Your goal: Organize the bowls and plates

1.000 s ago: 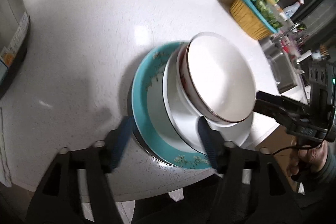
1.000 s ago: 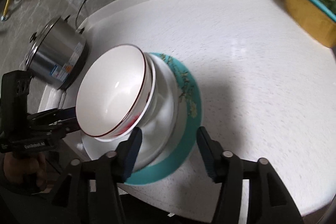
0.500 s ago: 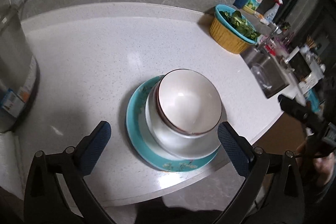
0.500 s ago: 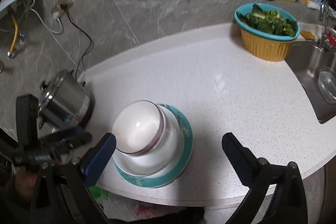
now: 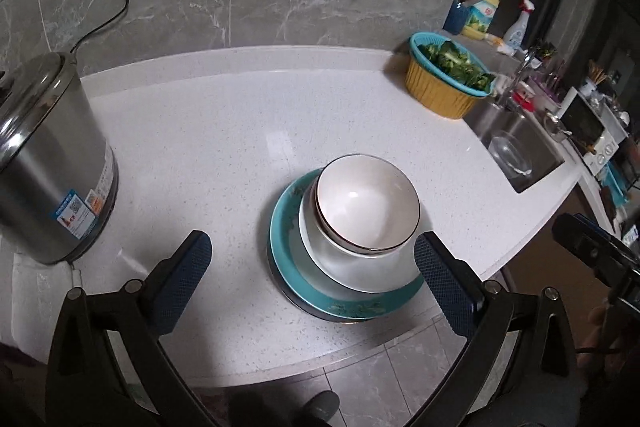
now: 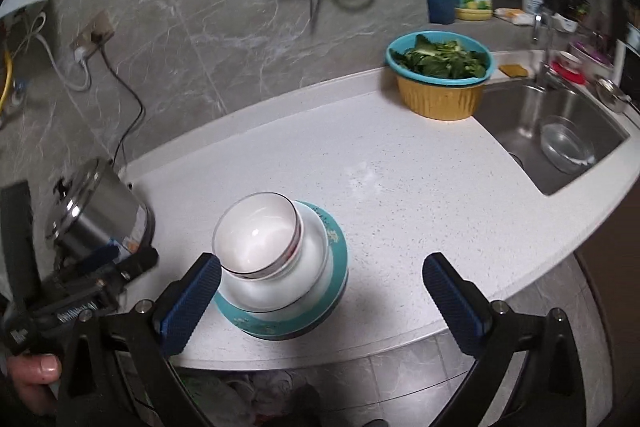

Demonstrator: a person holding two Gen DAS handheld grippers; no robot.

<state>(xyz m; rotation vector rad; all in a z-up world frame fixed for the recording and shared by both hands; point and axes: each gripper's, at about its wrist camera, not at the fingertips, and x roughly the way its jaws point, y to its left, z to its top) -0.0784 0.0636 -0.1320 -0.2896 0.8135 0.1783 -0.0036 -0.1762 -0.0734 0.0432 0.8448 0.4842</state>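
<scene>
A stack stands near the counter's front edge: a teal flowered plate [image 5: 288,255] [image 6: 339,259] at the bottom, a white bowl [image 5: 352,269] [image 6: 292,287] on it, and a white dark-rimmed bowl [image 5: 368,203] [image 6: 256,233] nested on top. My left gripper [image 5: 312,239] hangs open above and in front of the stack, its blue pads wide on either side and touching nothing. My right gripper [image 6: 322,263] is open too, its left pad close to the bowls and apart from them. Each gripper shows at the edge of the other's view: the right gripper [image 5: 592,247], the left gripper [image 6: 80,291].
A steel pot [image 5: 48,163] [image 6: 92,219] stands at the counter's left. A yellow basket of greens [image 5: 444,83] [image 6: 440,75] sits at the back right beside the sink [image 5: 516,147] [image 6: 560,139], which holds a glass bowl. Scissors hang on the wall.
Both grippers have opened wide and drawn up and back from the stack. The dark-rimmed bowl, tilted a second ago, now rests level in the white bowl.
</scene>
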